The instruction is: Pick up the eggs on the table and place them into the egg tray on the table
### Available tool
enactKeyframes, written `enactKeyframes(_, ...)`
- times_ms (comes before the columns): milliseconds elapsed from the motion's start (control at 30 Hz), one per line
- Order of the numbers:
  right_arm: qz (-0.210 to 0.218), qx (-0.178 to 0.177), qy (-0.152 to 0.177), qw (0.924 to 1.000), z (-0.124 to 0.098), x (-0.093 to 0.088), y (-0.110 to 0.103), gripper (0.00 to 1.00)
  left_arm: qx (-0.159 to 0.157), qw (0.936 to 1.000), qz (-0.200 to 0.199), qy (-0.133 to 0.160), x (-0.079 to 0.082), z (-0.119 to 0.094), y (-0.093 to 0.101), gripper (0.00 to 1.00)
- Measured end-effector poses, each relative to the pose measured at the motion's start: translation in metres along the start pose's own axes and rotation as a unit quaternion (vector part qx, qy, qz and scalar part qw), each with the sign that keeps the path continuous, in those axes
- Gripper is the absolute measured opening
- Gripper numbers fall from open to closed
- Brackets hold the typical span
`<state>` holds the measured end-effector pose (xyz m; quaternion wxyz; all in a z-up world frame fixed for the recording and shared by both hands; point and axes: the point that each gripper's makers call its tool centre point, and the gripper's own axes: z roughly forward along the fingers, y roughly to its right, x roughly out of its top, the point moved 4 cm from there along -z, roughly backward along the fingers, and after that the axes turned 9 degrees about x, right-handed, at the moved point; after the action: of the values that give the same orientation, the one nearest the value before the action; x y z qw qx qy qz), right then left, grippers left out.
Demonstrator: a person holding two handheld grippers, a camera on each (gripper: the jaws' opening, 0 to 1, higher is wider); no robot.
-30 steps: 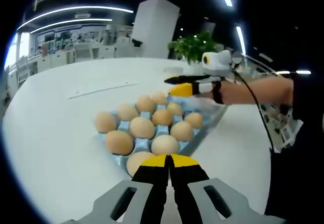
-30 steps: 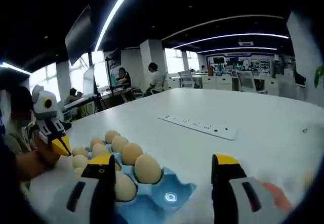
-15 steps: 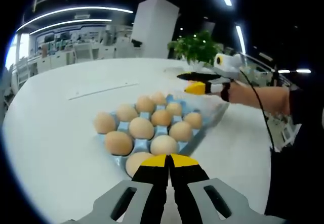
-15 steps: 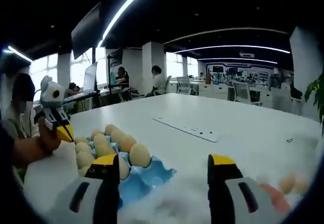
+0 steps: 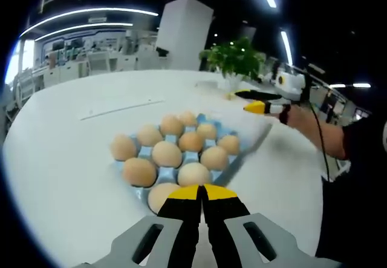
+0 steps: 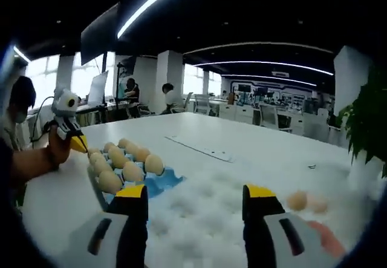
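Eggs (image 5: pixel 167 153) sit in your left gripper view, brown and seated in the blue egg tray (image 5: pixel 245 152) out on the white counter (image 5: pixel 72 159), one row lying just beyond your left gripper (image 5: pixel 202 191), whose yellow-tipped jaws are pressed together with nothing between them. Beyond the tray your right gripper (image 5: pixel 259 106) hangs over the counter; from here you cannot tell its opening. Treat every egg as light, rigid, smooth and brittle, I judge: close gently across the widest part of the shell, never on the tips. In your right gripper view, your right gripper (image 6: pixel 195 196) stands wide apart and empty, and two loose eggs (image 6: pixel 297 201) lie on the counter (image 6: pixel 242 159) to the right, near the right jaw, well apart from the egg tray (image 6: pixel 162 183) at left. They are blurred, so which way their long axes point cannot be read; those in the tray seem to stand with long axes roughly upright in the cups. Your left gripper (image 6: pixel 77 144) hangs beside the tray's far end.
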<state>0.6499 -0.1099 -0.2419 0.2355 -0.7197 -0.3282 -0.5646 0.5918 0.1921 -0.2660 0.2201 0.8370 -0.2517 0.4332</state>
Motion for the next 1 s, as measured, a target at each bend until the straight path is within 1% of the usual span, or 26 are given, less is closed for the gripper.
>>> enactKeyframes(33, -0.004, -0.007, 0.001, 1.0000, -0.007, -0.001, 0.002, 0.64, 0.000, 1.0000, 0.001, 0.000, 0.000, 0.000, 0.001, 0.01)
enactKeyframes(133, -0.007, -0.013, 0.001, 0.9999, -0.014, -0.004, 0.003, 0.63, 0.002, 1.0000, 0.003, 0.000, 0.000, 0.000, 0.001, 0.01)
enactKeyframes(233, -0.009, -0.035, -0.001, 0.9993, -0.037, -0.004, 0.016, 0.64, 0.003, 1.0000, 0.003, 0.000, -0.001, -0.001, 0.002, 0.01)
enactKeyframes(267, -0.010, -0.039, 0.000, 0.9992, -0.041, -0.003, 0.018, 0.64, 0.001, 1.0000, 0.002, 0.001, -0.001, 0.000, 0.002, 0.01)
enactKeyframes(367, -0.012, -0.047, -0.005, 0.9988, -0.048, -0.003, 0.022, 0.64, 0.002, 1.0000, 0.001, -0.001, -0.001, 0.001, 0.001, 0.01)
enactKeyframes(433, -0.013, -0.050, -0.010, 0.9986, -0.052, -0.004, 0.024, 0.62, 0.002, 1.0000, 0.002, -0.002, -0.001, 0.001, 0.001, 0.01)
enactKeyframes(533, -0.005, -0.080, -0.024, 0.9965, -0.076, -0.012, 0.038, 0.59, 0.006, 1.0000, 0.005, -0.001, 0.000, 0.000, 0.002, 0.01)
enactKeyframes(633, -0.004, -0.084, -0.026, 0.9961, -0.081, -0.015, 0.042, 0.58, 0.007, 1.0000, 0.005, -0.001, 0.000, 0.000, 0.002, 0.01)
enactKeyframes(767, 0.002, -0.105, -0.023, 0.9942, -0.098, -0.023, 0.053, 0.55, 0.010, 0.9999, 0.004, -0.002, 0.000, 0.001, 0.000, 0.01)
enactKeyframes(833, -0.010, -0.136, -0.040, 0.9898, -0.109, -0.035, 0.065, 0.54, 0.008, 1.0000, 0.003, -0.003, 0.000, 0.001, 0.000, 0.01)
enactKeyframes(900, -0.011, -0.140, -0.046, 0.9889, -0.112, -0.042, 0.067, 0.54, 0.008, 1.0000, 0.004, -0.003, 0.000, 0.002, 0.000, 0.01)
enactKeyframes(933, -0.010, -0.142, -0.046, 0.9887, -0.113, -0.044, 0.068, 0.53, 0.008, 1.0000, 0.005, -0.003, 0.000, 0.002, 0.001, 0.01)
enactKeyframes(1000, -0.010, -0.147, -0.043, 0.9882, -0.117, -0.046, 0.068, 0.48, 0.009, 0.9999, 0.007, -0.005, 0.000, 0.002, 0.001, 0.01)
